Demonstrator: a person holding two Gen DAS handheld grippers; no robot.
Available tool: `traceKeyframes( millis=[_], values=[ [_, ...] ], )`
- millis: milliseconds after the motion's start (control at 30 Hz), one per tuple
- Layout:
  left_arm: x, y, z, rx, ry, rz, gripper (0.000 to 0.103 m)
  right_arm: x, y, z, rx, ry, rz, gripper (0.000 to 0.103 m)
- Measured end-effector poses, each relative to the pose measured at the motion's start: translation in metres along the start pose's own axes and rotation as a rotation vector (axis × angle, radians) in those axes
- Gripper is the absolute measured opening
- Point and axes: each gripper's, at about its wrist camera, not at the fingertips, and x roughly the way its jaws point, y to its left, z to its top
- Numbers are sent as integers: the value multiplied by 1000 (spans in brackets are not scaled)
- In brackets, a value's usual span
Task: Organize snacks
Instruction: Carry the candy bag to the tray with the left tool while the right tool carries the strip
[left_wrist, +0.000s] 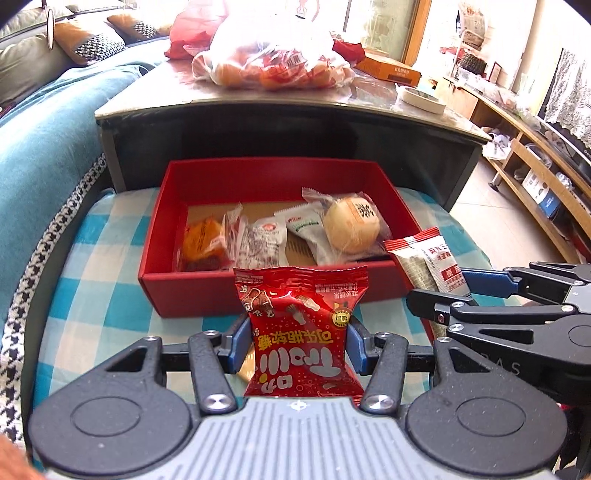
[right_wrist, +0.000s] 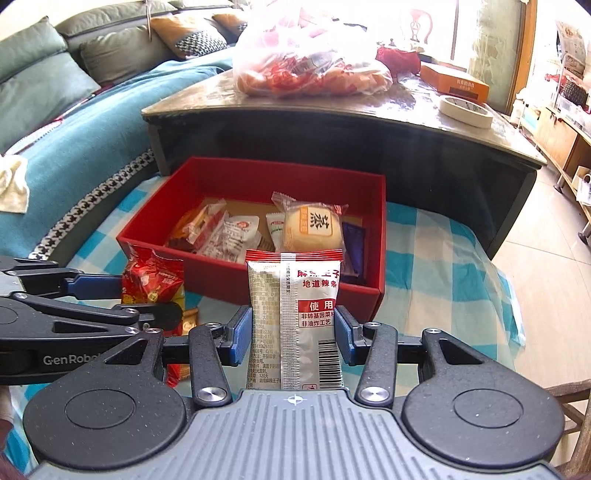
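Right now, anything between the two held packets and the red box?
Nothing visible. The left gripper holds the red candy packet and the right gripper holds the silver spicy-strip packet, both just short of the red box. Its near wall is the only thing to clear.

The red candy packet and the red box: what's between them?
Only bare blue-checked cloth. In the left wrist view, the red candy packet, pinched in the left gripper, hangs just short of the red box.

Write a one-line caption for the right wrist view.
Right gripper holds a silver snack packet before the red box of snacks.
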Motion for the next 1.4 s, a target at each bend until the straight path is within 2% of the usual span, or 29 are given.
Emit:
traceKeyframes(
  millis=[400,700,867,1133,1400],
  values=[
    [11,1,33,9,-48,18,83,15,-9,31,19,-37,-9,55],
    [40,9,69,9,-82,58,83,46,-17,68,27,-63,-12,55],
    [65,14,82,8,-69,79,82,72,-21,81,33,-61,-14,55],
    [100,21,82,7,-26,108,82,109,-24,81,28,-24,-21,55],
    [116,26,81,-14,2,118,82,124,-23,82,16,-20,-41,58]
  ],
)
